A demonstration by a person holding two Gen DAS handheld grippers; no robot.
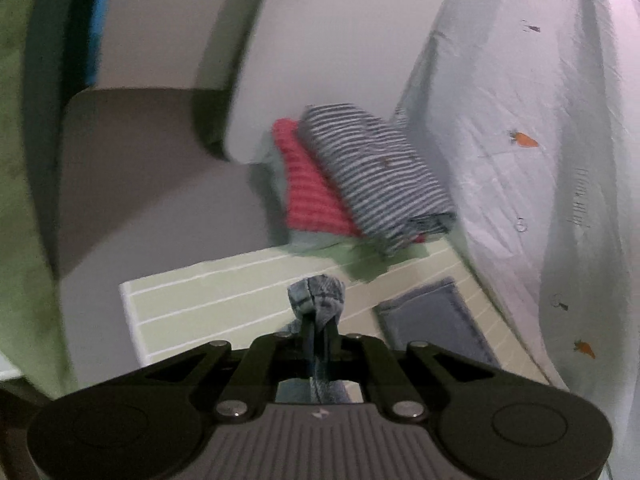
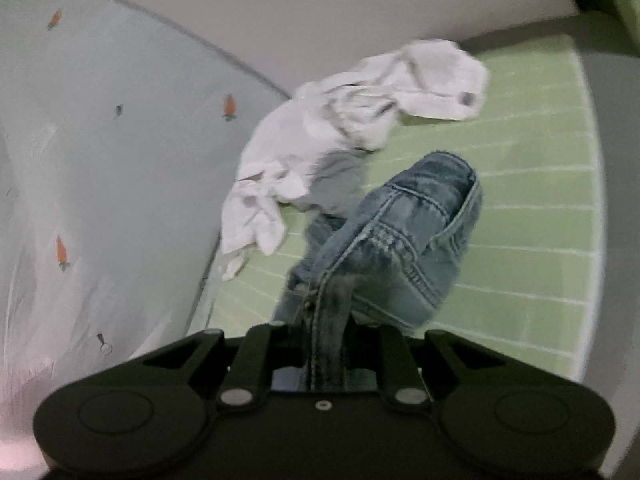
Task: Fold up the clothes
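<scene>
A pair of blue denim jeans is held up by both grippers above a green mat with white lines. My left gripper (image 1: 318,330) is shut on a bunched end of the jeans (image 1: 320,294). My right gripper (image 2: 326,330) is shut on a seamed edge of the jeans (image 2: 404,240), which bulge forward and hang down over the mat (image 2: 532,200). The fingertips of both are hidden in denim.
A stack of folded clothes, striped grey (image 1: 376,172) over red (image 1: 312,188), lies at the mat's far end (image 1: 224,292). A crumpled white garment (image 2: 360,128) lies on the mat. A carrot-print sheet (image 1: 520,160) borders the mat, also in the right wrist view (image 2: 100,160). A dark blue cloth (image 1: 436,320) lies below.
</scene>
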